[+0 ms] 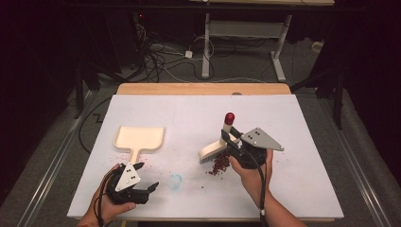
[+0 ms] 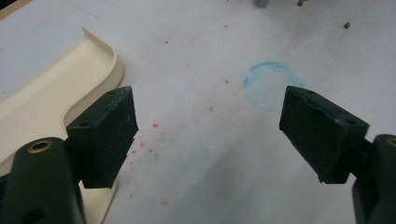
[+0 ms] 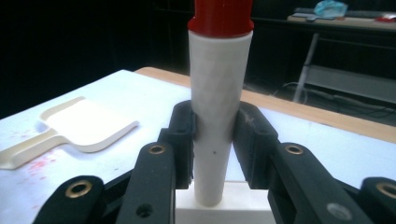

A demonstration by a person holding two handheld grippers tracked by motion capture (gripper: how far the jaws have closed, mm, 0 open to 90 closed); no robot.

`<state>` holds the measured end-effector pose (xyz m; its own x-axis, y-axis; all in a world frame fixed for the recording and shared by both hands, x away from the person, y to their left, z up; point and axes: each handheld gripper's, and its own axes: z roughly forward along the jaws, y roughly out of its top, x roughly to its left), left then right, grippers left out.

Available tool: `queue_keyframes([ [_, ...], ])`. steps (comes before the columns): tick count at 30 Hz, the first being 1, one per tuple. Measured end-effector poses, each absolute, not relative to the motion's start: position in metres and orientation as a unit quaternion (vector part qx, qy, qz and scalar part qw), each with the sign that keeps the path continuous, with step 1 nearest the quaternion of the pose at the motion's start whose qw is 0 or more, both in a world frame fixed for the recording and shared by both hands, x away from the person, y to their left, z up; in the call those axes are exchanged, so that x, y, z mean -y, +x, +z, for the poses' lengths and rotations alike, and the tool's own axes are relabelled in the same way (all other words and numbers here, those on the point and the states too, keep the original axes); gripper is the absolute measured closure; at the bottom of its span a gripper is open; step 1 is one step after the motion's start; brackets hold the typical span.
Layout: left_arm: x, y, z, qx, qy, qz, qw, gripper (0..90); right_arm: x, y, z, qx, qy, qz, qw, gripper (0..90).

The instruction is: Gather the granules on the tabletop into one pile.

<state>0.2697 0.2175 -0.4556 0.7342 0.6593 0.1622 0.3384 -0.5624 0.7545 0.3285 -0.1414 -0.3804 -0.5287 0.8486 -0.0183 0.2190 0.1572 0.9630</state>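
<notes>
A: Panel one, high view. What does my right gripper [image 1: 232, 142] hold?

B: The brush [image 1: 218, 144]. My jaws are clamped on its white handle, seen in the right gripper view [image 3: 215, 116] as a tapered post with a red cap, pads pressed on either side near its base. The bristle head rests on the white table [image 1: 302, 123], touching the small heap of red crumbs [image 1: 219, 166].

A: How do I judge it will handle?

B: Light and rigid in the handle, soft at the bristles. The plastic looks smooth, so a grip low on the taper, where it is thickest, should resist slipping and twisting. The crumbs look loose and light; a hard stroke would likely scatter them.

A: And my left gripper [image 1: 140, 177]?

B: Its jaws stand wide apart with nothing between them, resting just beside the handle of the cream dustpan [image 1: 139, 140]. In the left gripper view the pan's rim [image 2: 100, 51] lies by one jaw; faint red specks and a blue ring mark [image 2: 268, 84] lie on the surface ahead.

A: Where should I take the pan?

B: By its flat handle; it looks thin, stiff and light.
</notes>
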Motion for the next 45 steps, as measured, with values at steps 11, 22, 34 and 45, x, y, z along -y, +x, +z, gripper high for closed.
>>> queue_keyframes([
  [11, -0.217, 0.271, -0.457, -0.292, 0.858, 0.218, 0.363, 18.5, 0.142, 0.326, -0.365, -0.697, 0.328, 0.578, 0.268, 70.0],
  [22, -0.217, 0.269, -0.457, -0.292, 0.858, 0.218, 0.360, 18.5, 0.126, 0.333, -0.363, -0.777, 0.094, 0.615, 0.095, 69.9],
  [34, -0.217, 0.269, -0.458, -0.293, 0.860, 0.216, 0.358, 18.5, 0.140, 0.364, -0.380, -0.799, 0.062, 0.595, 0.058, 70.0],
  [45, -0.213, 0.270, -0.459, -0.291, 0.863, 0.213, 0.353, 18.5, 0.174, 0.367, -0.369, -0.815, 0.037, 0.570, 0.101, 70.0],
])
